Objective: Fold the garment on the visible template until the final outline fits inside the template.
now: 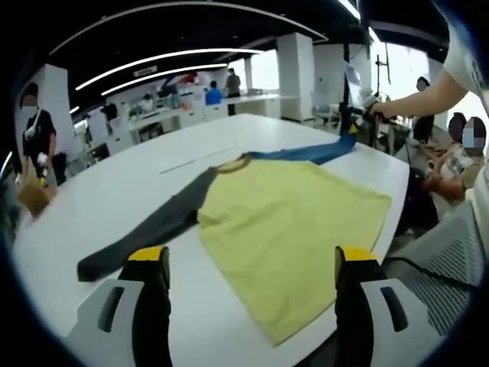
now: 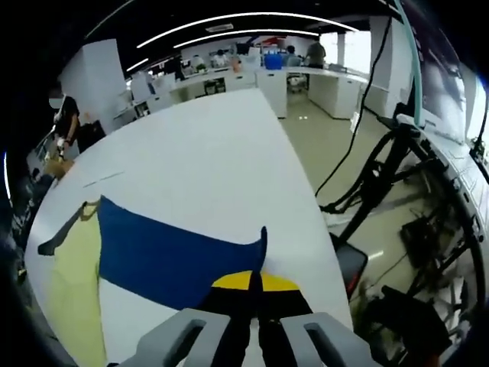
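Note:
A long-sleeved shirt lies flat on the white table (image 1: 114,199), with a yellow body (image 1: 294,229), a grey sleeve (image 1: 153,229) and a blue sleeve (image 1: 317,153). My left gripper (image 1: 250,256) hovers open over the shirt's near hem, its yellow-tipped jaws standing wide apart and holding nothing. At the far table edge, my right gripper (image 1: 349,134) grips the blue sleeve's end. In the right gripper view, the right gripper (image 2: 254,281) is shut on the cuff of the blue sleeve (image 2: 168,256), which is pulled out straight from the yellow body (image 2: 72,294).
A thin line mark (image 1: 191,159) crosses the table beyond the collar. People stand at desks (image 1: 229,107) behind. A person's arm (image 1: 416,99) reaches in at the right. Cables and a stand (image 2: 382,191) crowd the floor beside the table edge.

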